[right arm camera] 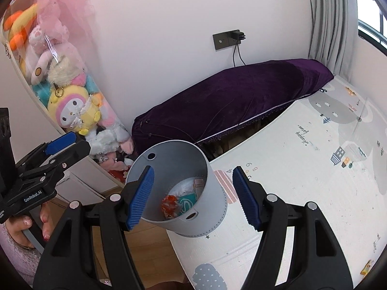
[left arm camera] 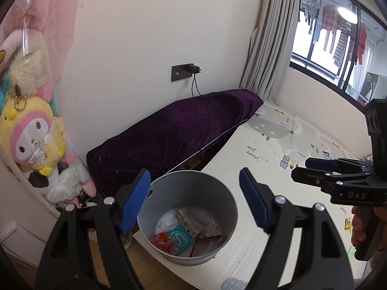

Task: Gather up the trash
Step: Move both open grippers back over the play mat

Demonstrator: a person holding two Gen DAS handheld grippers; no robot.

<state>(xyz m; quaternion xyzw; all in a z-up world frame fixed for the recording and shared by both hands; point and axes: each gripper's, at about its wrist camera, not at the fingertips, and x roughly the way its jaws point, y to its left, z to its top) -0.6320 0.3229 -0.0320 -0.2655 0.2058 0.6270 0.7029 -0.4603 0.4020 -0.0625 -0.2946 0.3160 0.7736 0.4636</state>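
Observation:
A grey round bin [left arm camera: 225, 207] stands at the play mat's near corner; it also shows in the right wrist view [right arm camera: 217, 193]. Inside lie a white tissue [left arm camera: 169, 220], an orange wrapper [left arm camera: 164, 240], a teal packet [left arm camera: 181, 238] and a small carton [left arm camera: 185, 217]. My left gripper [left arm camera: 196, 198] is open and empty just above the bin. My right gripper [right arm camera: 193, 195] is open and empty above the bin too. A small yellow wrapper [left arm camera: 348, 224] lies on the mat at the right; another yellow wrapper [right arm camera: 366, 268] lies at the lower right.
A purple velvet-covered long object [left arm camera: 183, 130] lies along the wall with a black cable [left arm camera: 196, 84] from a wall socket. A clear tube of plush toys [left arm camera: 36, 133] stands at the left. A patterned play mat [left arm camera: 278, 149] covers the floor; wood floor [right arm camera: 150, 249] shows beside it.

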